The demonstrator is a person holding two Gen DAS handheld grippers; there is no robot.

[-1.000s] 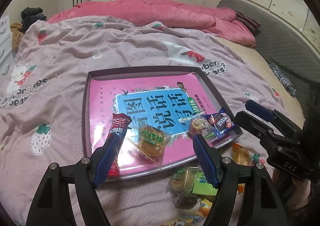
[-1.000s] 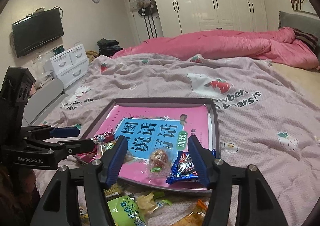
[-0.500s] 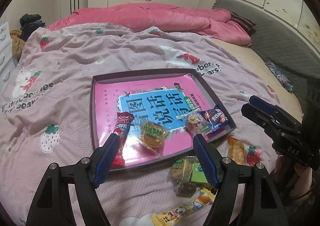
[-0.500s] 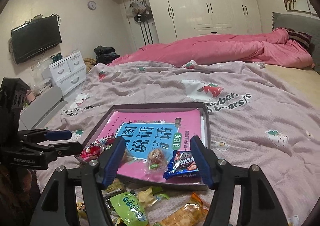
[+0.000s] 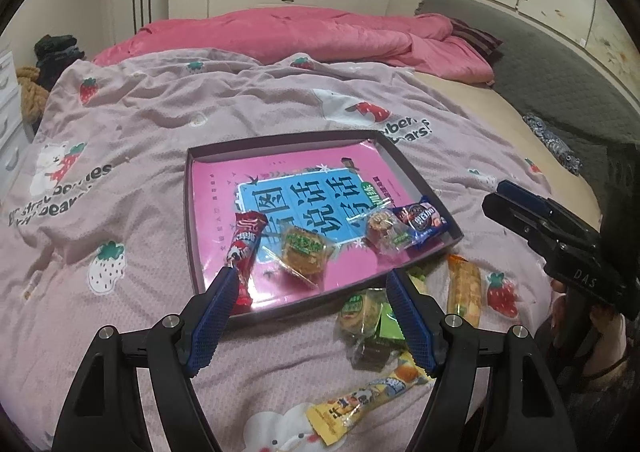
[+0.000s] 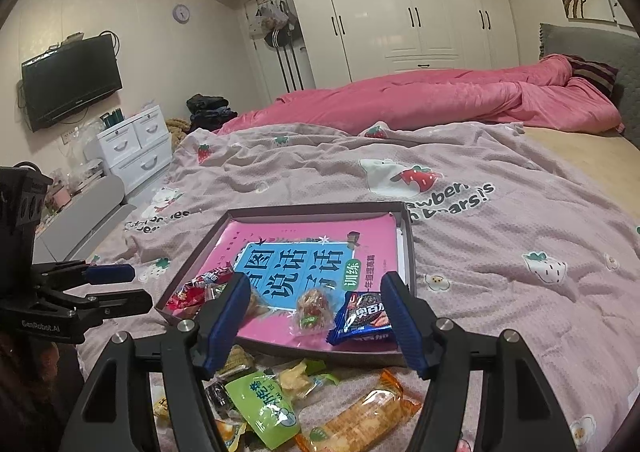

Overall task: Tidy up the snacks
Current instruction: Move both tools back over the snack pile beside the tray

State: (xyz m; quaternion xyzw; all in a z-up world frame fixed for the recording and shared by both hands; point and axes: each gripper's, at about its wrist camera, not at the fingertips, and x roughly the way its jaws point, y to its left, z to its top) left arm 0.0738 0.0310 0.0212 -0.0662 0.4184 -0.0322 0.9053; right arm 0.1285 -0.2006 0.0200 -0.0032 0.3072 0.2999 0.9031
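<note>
On the shallow tray (image 5: 196, 212), four wrapped snacks (image 5: 304, 248) (both tools (image 5: 312, 292) (image 6: 316, 300) agape, empty).

The left gripper (image 5: 308, 278) covers the lower end of the red snack stick (image 5: 245, 248) in the box (image 5: 191, 212). In the right wrist view, the right gripper (image 6: 314, 286) hides part of the pastry (image 6: 256, 306) beside the red stick, and the bottom edge cuts off the orange packet (image 6: 360, 422) and green packet (image 6: 264, 406). The wall clock (image 6: 181, 13) is too small to read.
</note>
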